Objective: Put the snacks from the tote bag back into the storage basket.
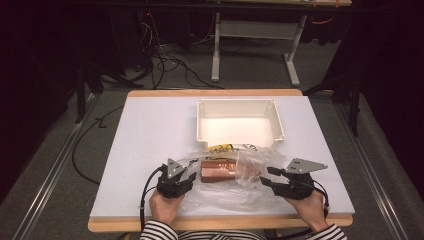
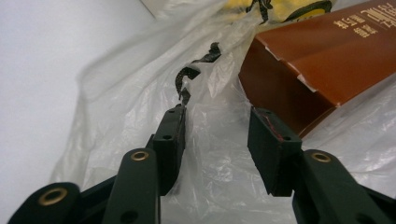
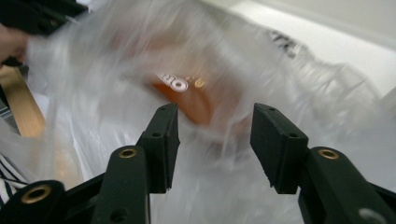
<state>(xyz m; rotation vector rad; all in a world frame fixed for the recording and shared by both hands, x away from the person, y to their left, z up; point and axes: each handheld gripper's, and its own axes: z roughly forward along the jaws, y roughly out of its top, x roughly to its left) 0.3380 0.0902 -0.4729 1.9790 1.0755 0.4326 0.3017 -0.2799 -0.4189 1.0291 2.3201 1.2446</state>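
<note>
A brown box (image 1: 218, 170) lies inside a clear plastic bag (image 1: 235, 187) near the front of the white worktop (image 1: 150, 135), between the two grippers. The left gripper (image 1: 188, 176) has its jaws apart over loose bag film; the right gripper (image 1: 270, 176) also stands apart, clamping nothing. Behind the bag sits a white tray (image 1: 202, 125), nothing in it.

Thin clear crinkled plastic bag (image 1: 235, 192) with a glossy sheen, smooth brown cardboard box (image 2: 322, 60) with a torn paper edge, matt white tabletop (image 1: 145, 145) edged in pale wood, smooth white plastic tray (image 1: 202, 125), matt black hand-held gripper (image 2: 217, 135) pads
</note>
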